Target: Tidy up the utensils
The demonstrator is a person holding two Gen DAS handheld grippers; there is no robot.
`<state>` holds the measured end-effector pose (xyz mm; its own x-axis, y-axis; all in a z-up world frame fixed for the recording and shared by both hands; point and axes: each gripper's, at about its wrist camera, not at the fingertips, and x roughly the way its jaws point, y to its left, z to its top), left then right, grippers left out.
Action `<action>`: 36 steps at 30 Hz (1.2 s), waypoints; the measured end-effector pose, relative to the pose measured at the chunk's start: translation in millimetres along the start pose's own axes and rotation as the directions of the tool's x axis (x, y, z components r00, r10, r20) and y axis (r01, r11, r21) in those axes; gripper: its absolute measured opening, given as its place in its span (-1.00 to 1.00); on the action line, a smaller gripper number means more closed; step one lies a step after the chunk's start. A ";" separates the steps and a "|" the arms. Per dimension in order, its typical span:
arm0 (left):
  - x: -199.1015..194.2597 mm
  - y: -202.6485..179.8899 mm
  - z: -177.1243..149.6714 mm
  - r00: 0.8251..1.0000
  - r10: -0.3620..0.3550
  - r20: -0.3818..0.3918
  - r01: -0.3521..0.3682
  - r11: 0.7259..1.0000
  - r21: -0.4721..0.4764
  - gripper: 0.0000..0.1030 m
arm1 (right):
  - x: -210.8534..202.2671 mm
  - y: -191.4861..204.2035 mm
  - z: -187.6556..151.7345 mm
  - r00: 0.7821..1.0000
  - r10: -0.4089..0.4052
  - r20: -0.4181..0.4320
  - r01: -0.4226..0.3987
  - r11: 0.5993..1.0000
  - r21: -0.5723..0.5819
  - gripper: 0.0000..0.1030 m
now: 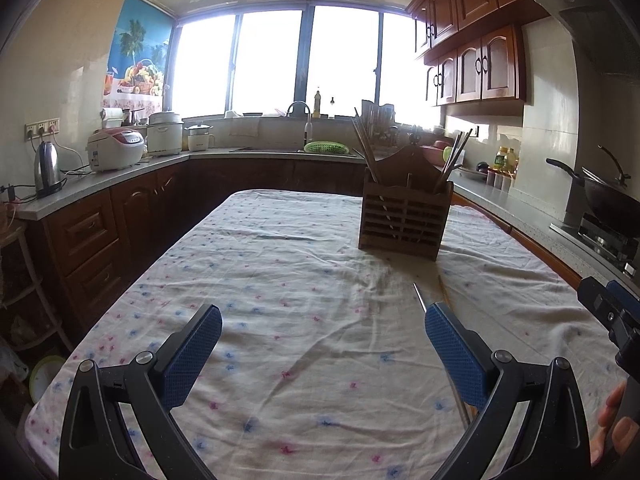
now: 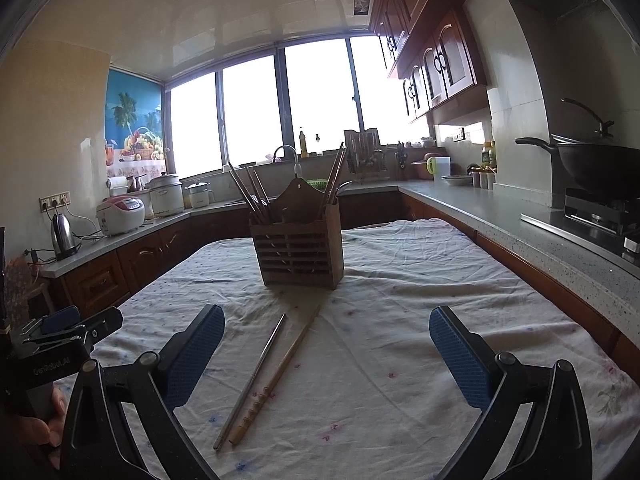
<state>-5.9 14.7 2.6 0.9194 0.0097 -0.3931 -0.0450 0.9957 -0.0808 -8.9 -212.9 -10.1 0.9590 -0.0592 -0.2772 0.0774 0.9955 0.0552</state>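
White cotton tablecloth (image 2: 400,320), wrinkled and dotted with small pink and blue flowers, covers the table under both claws. Around it runs a grey speckled countertop (image 2: 520,232) over dark wood cabinets, with a bright window behind and a black wok (image 2: 592,164) on the stove off to the right.

Held low and level over the cloth, the right gripper (image 2: 326,354) has its blue textured pads spread wide, gripping nothing. Between its fingers, nearer the left one, lie a thin metal chopstick (image 2: 256,376) and a bamboo chopstick (image 2: 280,372) with a ringed end, close together and spreading apart toward the far tips. Straight ahead stands a slatted wooden utensil holder (image 2: 300,252), chopsticks leaning out of its two sides.

The left gripper (image 1: 324,344) is also spread and empty; the holder sits ahead, beyond its right finger.
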 end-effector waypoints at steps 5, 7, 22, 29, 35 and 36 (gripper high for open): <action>-3.8 -7.6 -3.8 1.000 0.016 0.007 -0.016 0.999 0.037 0.99 | -0.2 -0.8 -4.9 1.000 0.007 -0.010 -0.007 1.000 -0.001 1.00; -4.5 -10.3 -5.3 1.000 0.022 0.011 -0.023 0.998 0.051 0.99 | -0.2 -0.9 -6.2 1.000 0.008 -0.011 -0.008 1.000 -0.002 1.00; -5.8 -10.7 -13.0 0.999 0.037 0.027 -0.039 0.997 0.071 0.99 | -4.1 -1.2 -8.4 1.000 0.007 0.004 -0.007 1.000 -0.011 1.00; -5.8 -8.2 -16.1 0.998 0.032 0.047 -0.035 0.998 0.060 0.99 | -5.3 0.2 -9.6 1.000 0.014 0.010 -0.014 1.000 -0.017 1.00; -10.4 -4.3 -19.4 0.995 0.025 0.097 -0.029 0.999 0.039 0.99 | -10.4 1.5 -9.3 0.999 0.007 0.037 -0.006 1.000 -0.030 1.00; -11.5 -4.1 -20.3 0.993 0.024 0.112 -0.028 0.999 0.038 0.99 | -11.4 1.9 -9.9 0.999 0.002 0.040 0.000 0.999 -0.033 1.00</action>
<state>-24.2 8.6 -11.2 0.9561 0.0434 -0.2898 -0.0557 0.9979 -0.0344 -22.3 -209.6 -16.3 0.9692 -0.0604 -0.2389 0.0680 0.9974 0.0237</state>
